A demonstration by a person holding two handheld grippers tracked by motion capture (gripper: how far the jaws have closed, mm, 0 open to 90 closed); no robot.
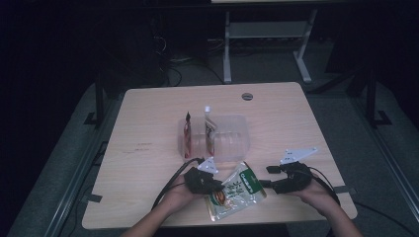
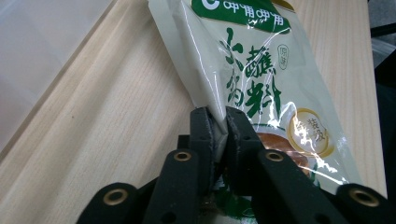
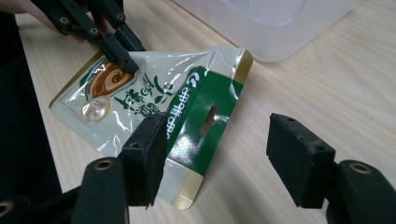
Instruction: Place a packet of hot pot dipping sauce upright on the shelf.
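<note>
Two claws worked low in the frame: the left claw (image 2: 218, 122) pinched the edge of the green sauce pouch (image 1: 236, 190) on the worktop (image 1: 148, 148), the right claw (image 3: 224, 154) gaped empty beside it, below a clear plastic tub (image 1: 232, 140).

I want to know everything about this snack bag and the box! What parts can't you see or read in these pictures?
- Green packet: in the left gripper view its top is cut off by the frame edge, and the left gripper hides the pinched edge.
- Two sachets in the clear box: too small and dim in the high view to read.
- Right gripper: covers part of the packet's edge.
</note>
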